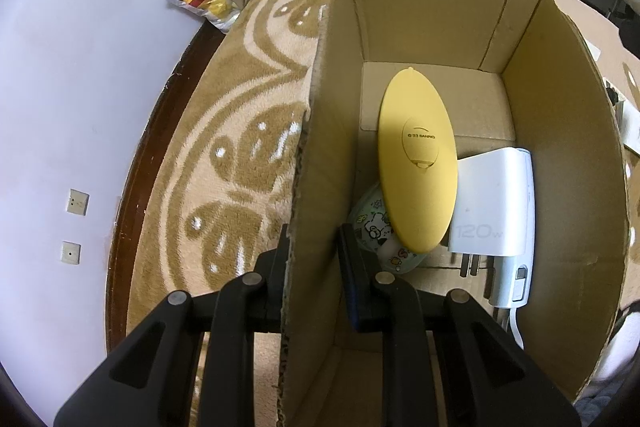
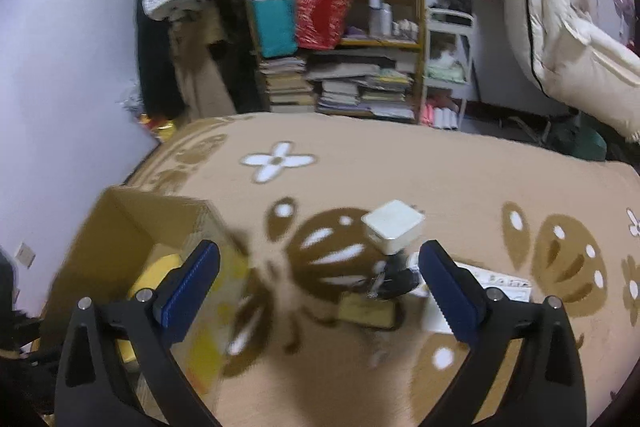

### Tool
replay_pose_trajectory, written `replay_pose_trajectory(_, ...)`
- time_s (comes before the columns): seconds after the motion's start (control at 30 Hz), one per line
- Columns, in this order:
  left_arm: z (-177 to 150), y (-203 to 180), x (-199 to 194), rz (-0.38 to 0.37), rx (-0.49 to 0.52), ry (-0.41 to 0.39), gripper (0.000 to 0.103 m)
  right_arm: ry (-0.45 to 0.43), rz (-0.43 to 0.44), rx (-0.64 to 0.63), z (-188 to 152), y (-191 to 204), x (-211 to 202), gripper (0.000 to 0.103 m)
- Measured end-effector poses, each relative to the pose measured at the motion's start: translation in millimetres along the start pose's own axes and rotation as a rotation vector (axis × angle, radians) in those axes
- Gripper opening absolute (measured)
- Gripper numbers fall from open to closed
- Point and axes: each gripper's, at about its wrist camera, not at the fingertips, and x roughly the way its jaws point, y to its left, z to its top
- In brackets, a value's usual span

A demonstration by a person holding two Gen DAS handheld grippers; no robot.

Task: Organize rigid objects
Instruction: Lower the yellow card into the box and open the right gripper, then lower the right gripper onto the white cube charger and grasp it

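Two black fingers of the left hand-held gripper (image 1: 314, 267) straddle the left wall of the cardboard box (image 1: 320, 147), one finger outside and one inside, pinching that wall near its near end. The box stands on a beige patterned blanket (image 1: 240, 155) close to the blanket's left edge. Inside it a yellow oval case (image 1: 418, 163) leans over a small printed round tin (image 1: 376, 231), and a white 120W charger (image 1: 494, 203) lies against the right wall.

From the right wrist, the right hand-held gripper (image 2: 320, 279) hangs above the blanket with its blue-padded fingers (image 2: 192, 283) spread wide, holding nothing. Ahead, between the fingers, a white cube adapter (image 2: 394, 225) sits on a dark blurred object (image 2: 394, 279), beside a white paper (image 2: 492, 283). The box lies at lower left, near the blanket's left edge. A crowded bookshelf (image 2: 340, 39) stands beyond the far edge.
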Motion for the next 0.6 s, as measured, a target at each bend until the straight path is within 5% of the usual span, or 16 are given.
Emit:
replay_pose_trajectory(0.3,0,4,3,-0.029,-0.009,0.015,0.02,0.01,0.0,0.035,24,-38,40,0.103)
replay_pose_trajectory(0.6,3,-1,7,-0.016,0.022,0.031,0.019,0.116,-0.041,0.026,27,-50,92,0.085)
